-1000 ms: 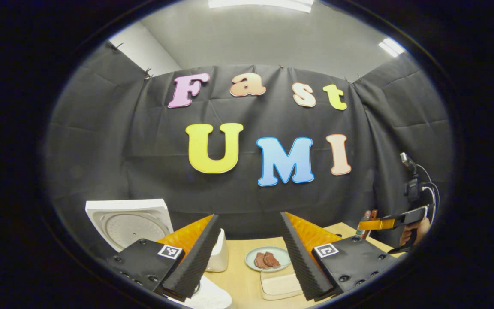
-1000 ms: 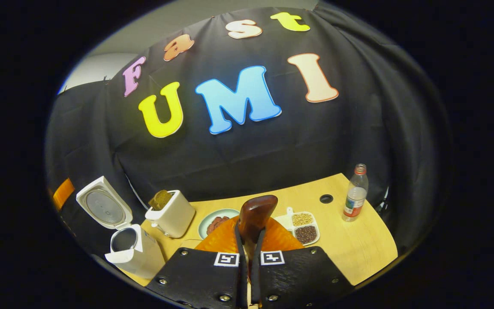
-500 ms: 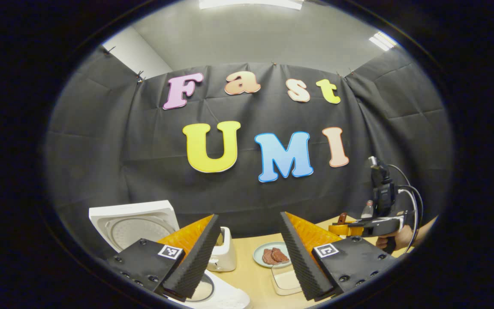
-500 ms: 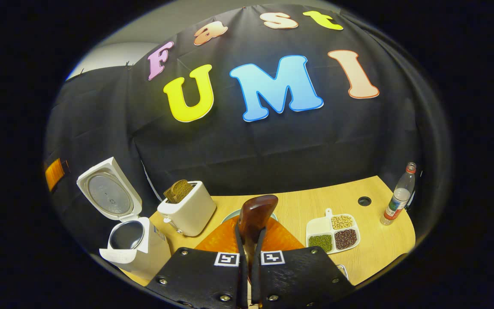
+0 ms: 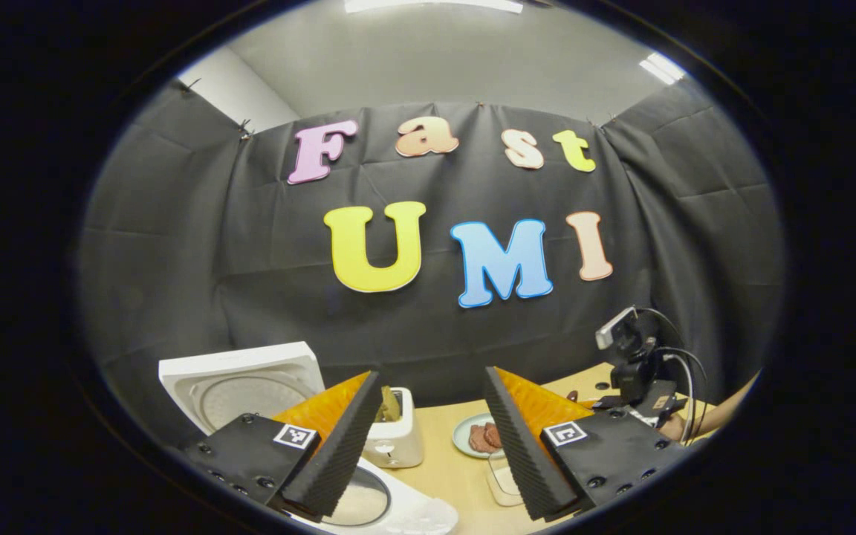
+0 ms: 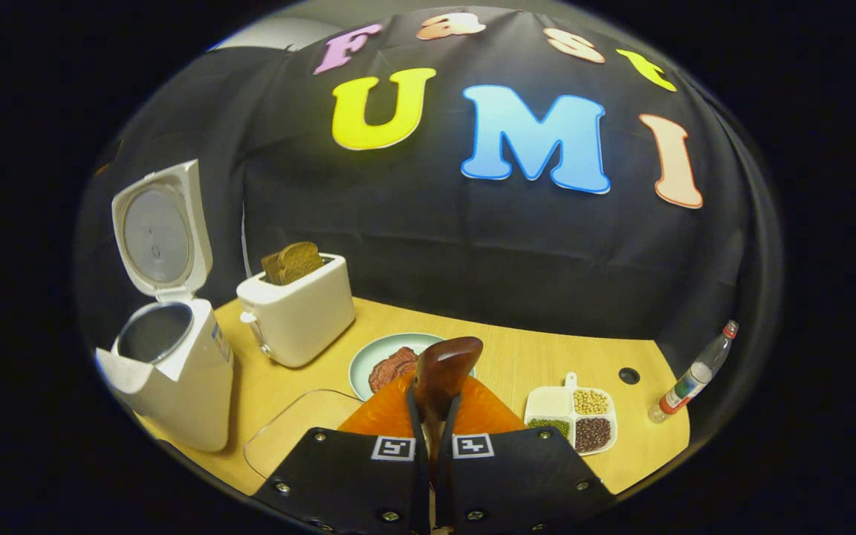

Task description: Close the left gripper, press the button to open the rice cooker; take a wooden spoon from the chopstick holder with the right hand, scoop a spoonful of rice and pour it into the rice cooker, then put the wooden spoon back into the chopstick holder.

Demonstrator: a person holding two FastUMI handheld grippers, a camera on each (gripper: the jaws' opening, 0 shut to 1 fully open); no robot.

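Right gripper [image 6: 432, 431] fingers clench the wooden spoon [image 6: 443, 368], right of the open rice cooker [image 6: 168, 364]; left gripper [image 5: 428, 438] fingers spread.

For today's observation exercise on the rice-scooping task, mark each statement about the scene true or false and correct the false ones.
1. The rice cooker has its lid up. True.
2. The right tool is shut on the wooden spoon. True.
3. The left tool is shut. False: its fingers stand apart.
4. The toaster is empty. False: bread sticks out of its top.
5. The divided dish holds beans in separate compartments. True.
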